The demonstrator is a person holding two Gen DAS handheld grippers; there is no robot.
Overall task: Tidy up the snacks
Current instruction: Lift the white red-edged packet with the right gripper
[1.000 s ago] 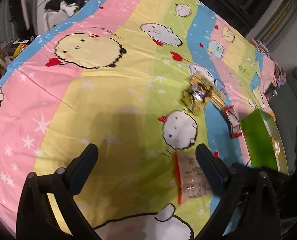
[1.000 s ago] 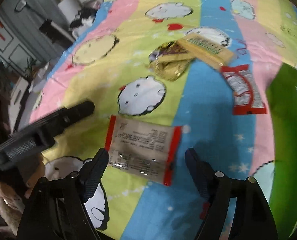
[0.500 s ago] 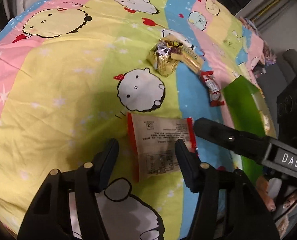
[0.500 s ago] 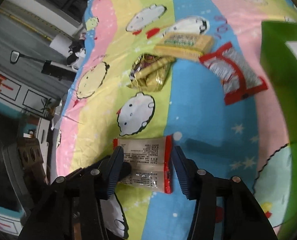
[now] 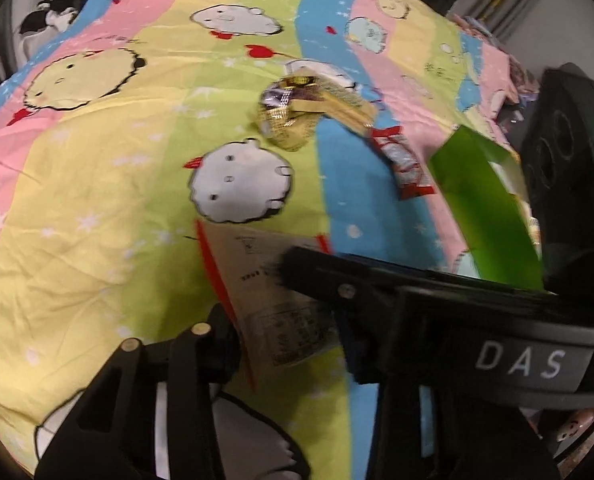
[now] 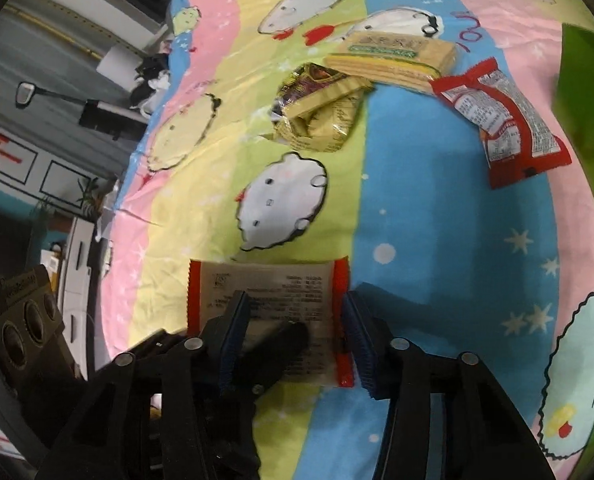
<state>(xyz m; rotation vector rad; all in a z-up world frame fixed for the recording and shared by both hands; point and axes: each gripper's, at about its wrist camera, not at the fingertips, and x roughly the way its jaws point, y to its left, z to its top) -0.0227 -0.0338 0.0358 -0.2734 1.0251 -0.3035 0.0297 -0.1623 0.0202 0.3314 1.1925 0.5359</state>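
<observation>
both the left gripper [image 5: 285, 332] and the right gripper [image 6: 297, 336], closing, pinch one cream packet [image 6: 265, 292] with red ends; three more packets [image 6: 321, 116] lie beyond.

Black grippers [image 6: 297, 336], seemingly blue-ribbed pads [image 6: 233, 336]

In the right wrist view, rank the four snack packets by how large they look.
1. White packet with red ends, though it lies nearest the camera, which inflates it.
2. Red packet.
3 and 4. Gold foil packet and yellow wafer pack: they look alike, so I won't rank them.
</observation>
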